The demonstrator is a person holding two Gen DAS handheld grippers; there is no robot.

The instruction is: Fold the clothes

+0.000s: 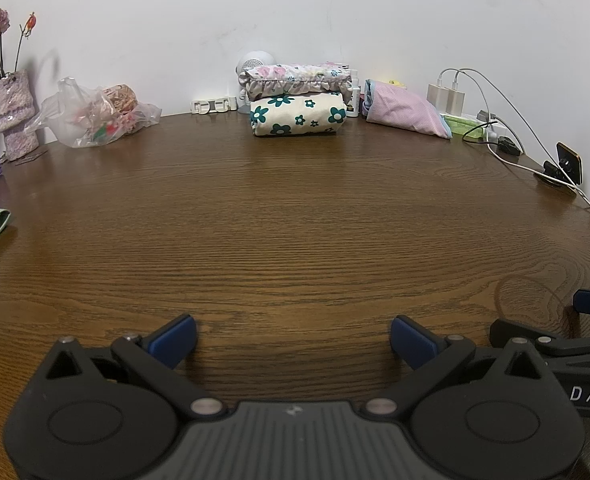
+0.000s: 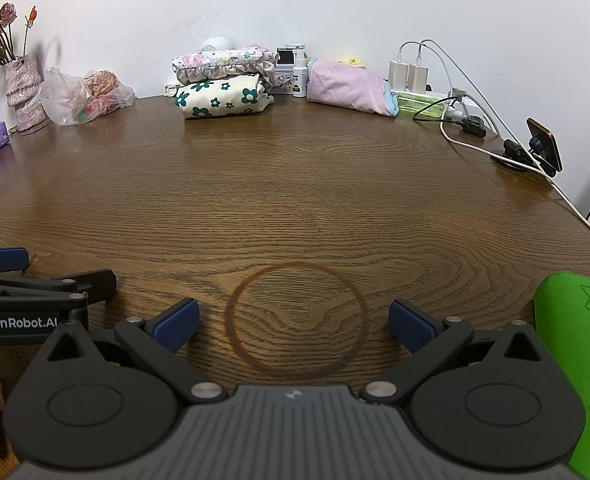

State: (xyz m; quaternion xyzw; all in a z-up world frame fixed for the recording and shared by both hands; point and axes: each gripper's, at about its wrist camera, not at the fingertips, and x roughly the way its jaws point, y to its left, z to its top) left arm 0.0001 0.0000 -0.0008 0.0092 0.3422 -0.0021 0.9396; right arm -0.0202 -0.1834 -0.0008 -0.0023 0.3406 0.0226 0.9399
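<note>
Two folded garments sit stacked far ahead of the left gripper [image 1: 293,342], a ruffled floral piece [image 1: 297,80] on a cream flowered one [image 1: 297,116], against the wall; the fingers are spread wide, holding nothing. Likely soft, light and limp, best pinched at a hem or corner. From the right wrist, the right gripper [image 2: 294,326] is likewise released, the stack ahead and left of its fingers. Bare table [image 2: 295,184] lies between; cables [image 2: 495,152] crowd the far right edge.

Cream folded cloth [image 1: 297,115] w/ teal flowers; on top, white ruffled cloth [image 1: 295,79] w/ pink & blue florals. Pink dotted bundle [image 1: 405,113], blue trim. Table [image 1: 295,220] brown woodgrain, dark ring stain [image 2: 295,320]. Gripper pads [image 1: 174,340] blue, bodies black. Bright green mat [image 2: 579,360]. Lilac vase [image 1: 13,114].
</note>
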